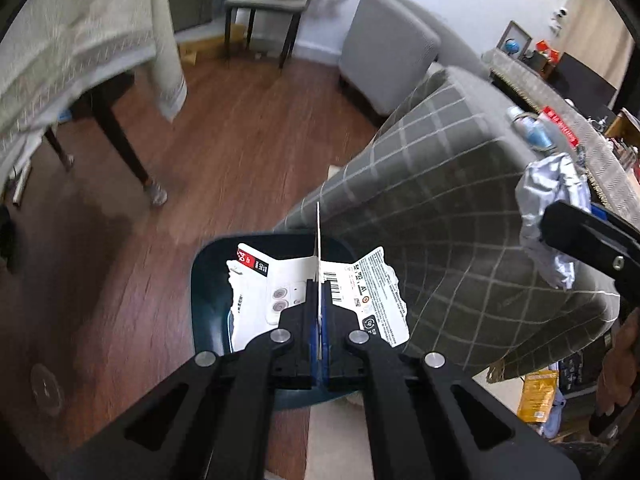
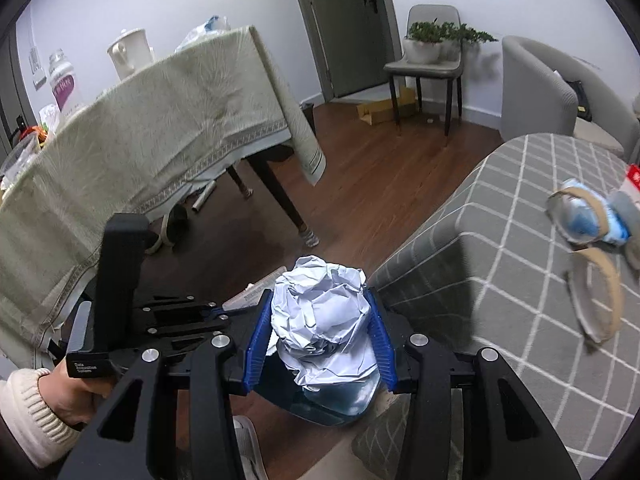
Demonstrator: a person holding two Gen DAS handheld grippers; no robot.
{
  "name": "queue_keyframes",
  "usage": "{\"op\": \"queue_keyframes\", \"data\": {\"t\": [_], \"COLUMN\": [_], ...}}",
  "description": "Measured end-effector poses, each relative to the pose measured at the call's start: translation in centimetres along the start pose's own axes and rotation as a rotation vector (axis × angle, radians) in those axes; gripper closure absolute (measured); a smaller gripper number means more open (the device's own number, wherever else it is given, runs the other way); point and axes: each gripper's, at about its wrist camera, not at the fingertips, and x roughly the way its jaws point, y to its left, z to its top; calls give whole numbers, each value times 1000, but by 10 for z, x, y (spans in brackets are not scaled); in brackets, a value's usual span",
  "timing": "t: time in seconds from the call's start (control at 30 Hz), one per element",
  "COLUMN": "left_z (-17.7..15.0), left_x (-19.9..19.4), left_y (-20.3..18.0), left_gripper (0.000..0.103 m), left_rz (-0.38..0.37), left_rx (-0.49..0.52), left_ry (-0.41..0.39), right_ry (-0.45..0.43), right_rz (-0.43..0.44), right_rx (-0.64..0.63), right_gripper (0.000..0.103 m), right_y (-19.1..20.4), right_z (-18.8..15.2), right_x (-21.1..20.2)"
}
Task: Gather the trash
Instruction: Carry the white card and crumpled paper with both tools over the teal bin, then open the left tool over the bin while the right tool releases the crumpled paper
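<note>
I judged the job about midway: both hands carried trash above the dark teal bin on the wooden floor, and neither piece had been dropped yet. From the left wrist view the bin sat at the foot of the grey checked worktop, its rim showing at nine o'clock from my left tongs. Those tongs were squeezed nearly together, clamped on the edge of a torn white packaging card printed with a barcode and small text; the card hung right over the bin's mouth, with one flap standing straight up toward twelve o'clock.

My right tongs stood about half apart, the blue pads pressed on both sides of a crumpled paper ball, with the bin visible just beneath at six o'clock. I could not tell whether anything already lay in the bin.

More remained on the checked worktop at about three o'clock in the right wrist view: a blue-and-white wrapper and curved brown cardboard strips, well apart from both tongs
</note>
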Motion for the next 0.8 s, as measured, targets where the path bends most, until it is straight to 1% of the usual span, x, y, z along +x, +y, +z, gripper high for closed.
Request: {"op": "queue_keyframes", "data": {"t": [0.07,0.17,0.3,0.33,0.37,0.4,0.47,0.63,0.8], "left_z": [-5,-11,-16,-17,-17,-17,-16,-13,-5], "left_x": [8,17,26,26,25,24,21,7,-20], "left_y": [7,12,22,24,25,26,28,35,36], "left_gripper": [101,101,100,99,97,90,83,83,83], "left_rz": [11,2,23,31,37,36,28,33,42], "left_rx": [-6,-20,-37,-34,-30,-28,-29,-21,-8], "left_ry": [33,73,128,126,122,119,107,68,-20], "right_ry": [20,47,66,69,74,80,87,117,157], "right_rz": [-4,-2,1,3,5,8,8,4,-13], "right_rx": [-1,3,13,17,19,22,23,7,2], "right_gripper": [57,57,57,57,57,57,57,57,57], "right_y": [4,6,7,7,7,8,10,16,17], "right_z": [0,-2,-3,-3,-2,-2,-3,-7,-13], "right_x": [9,19,28,30,34,37,42,56,73]}}
